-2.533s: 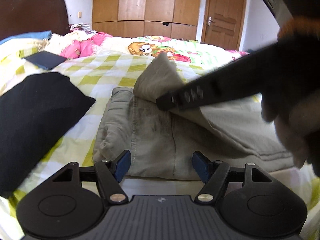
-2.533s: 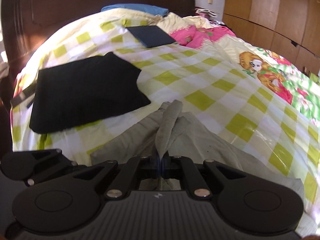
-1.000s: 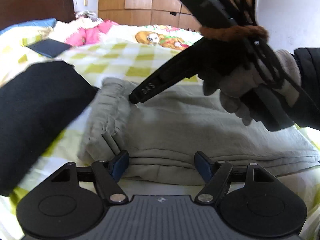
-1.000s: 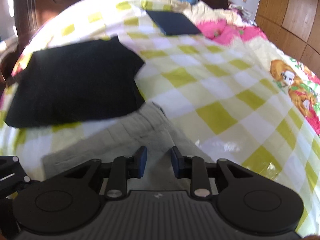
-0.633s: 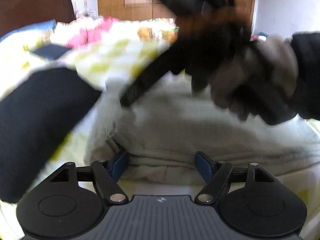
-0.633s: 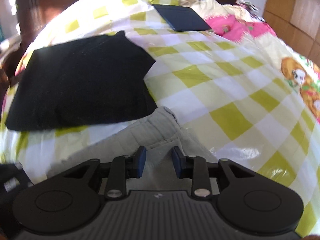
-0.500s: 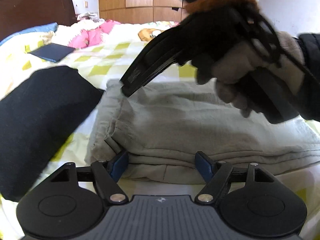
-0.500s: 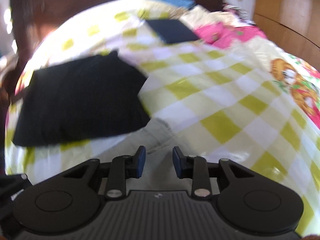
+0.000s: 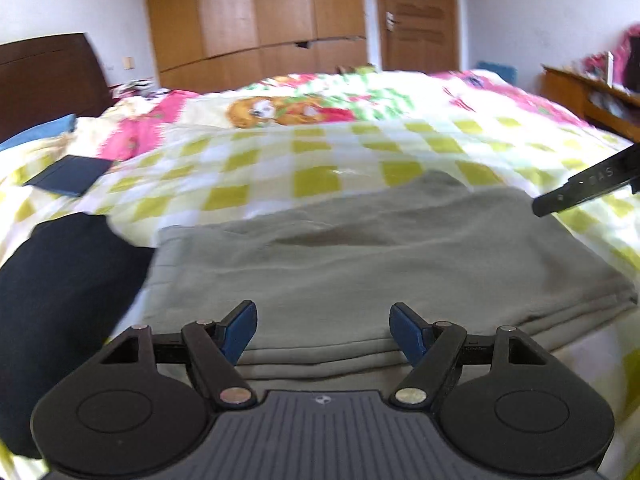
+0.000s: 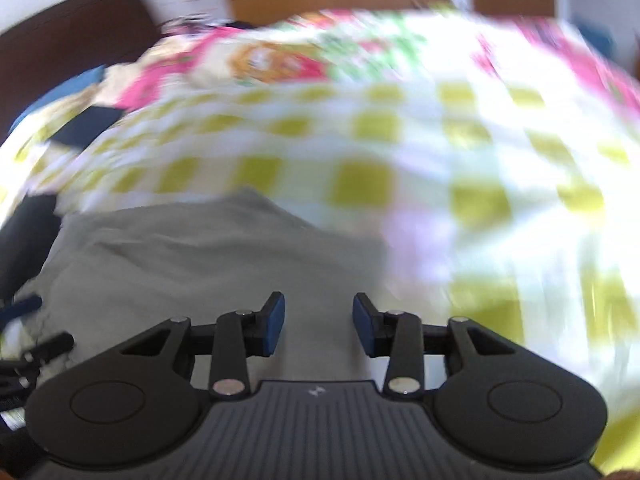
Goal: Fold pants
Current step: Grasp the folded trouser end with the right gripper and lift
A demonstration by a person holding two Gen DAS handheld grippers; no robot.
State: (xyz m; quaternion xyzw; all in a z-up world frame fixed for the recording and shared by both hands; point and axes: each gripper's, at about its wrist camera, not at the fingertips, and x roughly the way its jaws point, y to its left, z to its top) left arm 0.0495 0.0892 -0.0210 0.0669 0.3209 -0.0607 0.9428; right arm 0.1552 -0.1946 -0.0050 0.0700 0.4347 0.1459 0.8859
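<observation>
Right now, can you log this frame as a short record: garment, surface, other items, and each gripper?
garment: grey pants, folded, lying flat
surface: checked bedspread
other items: black folded cloth left of pants; dark flat item farther back
left gripper: open, over the pants' near edge, nothing gripped
right gripper: opening, nothing between its fingers, view blurred

My right wrist view was smeared w/ motion blur: bedspread (image 10: 400, 160) checks ran together beyond the pants (image 10: 200, 264). In left view, my right gripper (image 9: 580, 192) was cut off at edge, right of pants; black garment (image 9: 60, 300) cropped left.
</observation>
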